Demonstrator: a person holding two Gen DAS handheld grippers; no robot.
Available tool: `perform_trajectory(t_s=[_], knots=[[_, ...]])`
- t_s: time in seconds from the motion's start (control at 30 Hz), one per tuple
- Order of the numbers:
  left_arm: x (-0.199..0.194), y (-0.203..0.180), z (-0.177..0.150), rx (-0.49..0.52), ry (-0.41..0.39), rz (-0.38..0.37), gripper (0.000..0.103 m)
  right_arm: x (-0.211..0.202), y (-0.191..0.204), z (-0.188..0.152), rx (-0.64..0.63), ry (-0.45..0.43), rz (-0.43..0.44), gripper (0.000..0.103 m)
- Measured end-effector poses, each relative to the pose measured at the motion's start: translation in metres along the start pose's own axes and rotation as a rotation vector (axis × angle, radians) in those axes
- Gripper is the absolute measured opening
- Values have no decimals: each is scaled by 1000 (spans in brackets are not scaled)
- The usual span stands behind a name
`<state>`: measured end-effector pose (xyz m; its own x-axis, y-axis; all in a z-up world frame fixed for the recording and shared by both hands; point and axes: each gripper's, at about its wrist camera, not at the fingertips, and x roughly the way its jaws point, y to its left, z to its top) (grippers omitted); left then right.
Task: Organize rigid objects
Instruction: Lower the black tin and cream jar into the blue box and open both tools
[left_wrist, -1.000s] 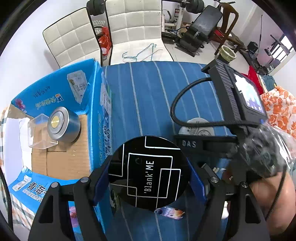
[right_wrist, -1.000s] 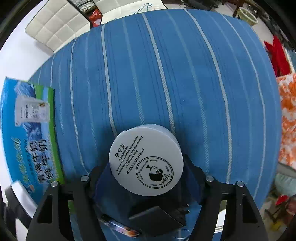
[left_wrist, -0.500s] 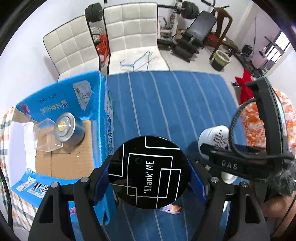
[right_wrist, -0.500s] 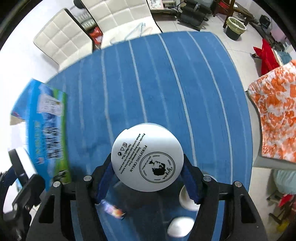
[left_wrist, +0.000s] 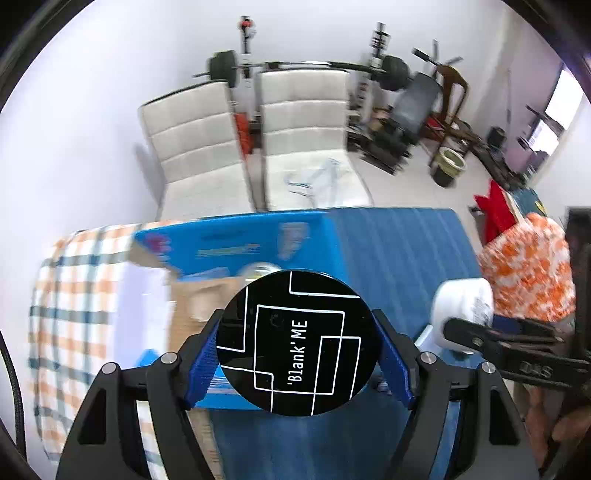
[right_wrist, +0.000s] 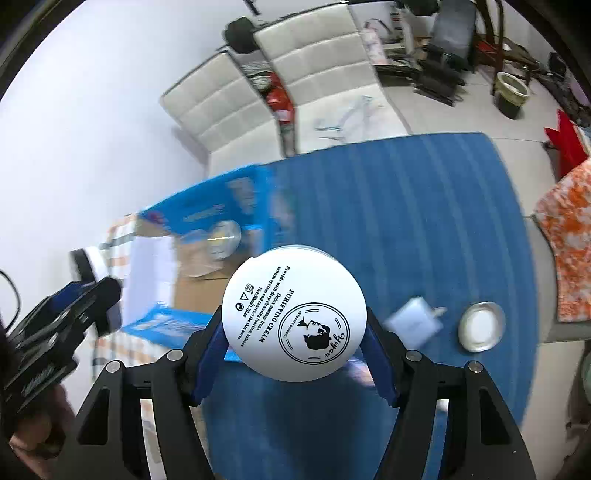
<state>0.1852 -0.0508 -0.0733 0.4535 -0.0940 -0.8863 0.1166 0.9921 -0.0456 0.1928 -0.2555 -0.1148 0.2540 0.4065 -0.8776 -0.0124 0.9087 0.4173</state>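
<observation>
Held aloft above the blue striped surface (right_wrist: 424, 206) near the open cardboard box (right_wrist: 192, 291), the left tongs (left_wrist: 297, 347) pinch a glossy black disc-shaped case (left_wrist: 295, 343) and the right tongs (right_wrist: 293, 314) a smooth white cream jar (right_wrist: 295, 314), both seemingly rigid, light and slippery, best gripped across their round sides.

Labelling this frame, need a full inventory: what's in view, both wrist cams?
Black round case: 1, black with white lines, in left gripper.
White cream jar: 1, in right gripper.
Open box: 1, blue outside, left of table.
Silver tin: 1, inside box.
Lid-like disc: 1, silver and white, on tablecloth.
Tablecloth: 1, blue striped.
Chairs: 2, white, behind table.
Left gripper: black, blue pads.
Right gripper: same.
</observation>
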Motion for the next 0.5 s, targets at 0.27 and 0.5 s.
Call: perform_trajectory(t_s=[0.27, 0.5], knots=[[34, 102, -9, -85, 66, 61, 74, 61, 88, -1, -3, 57, 15, 70], [114, 152, -20, -127, 210, 81, 74, 149, 109, 15, 29, 155, -77, 70]])
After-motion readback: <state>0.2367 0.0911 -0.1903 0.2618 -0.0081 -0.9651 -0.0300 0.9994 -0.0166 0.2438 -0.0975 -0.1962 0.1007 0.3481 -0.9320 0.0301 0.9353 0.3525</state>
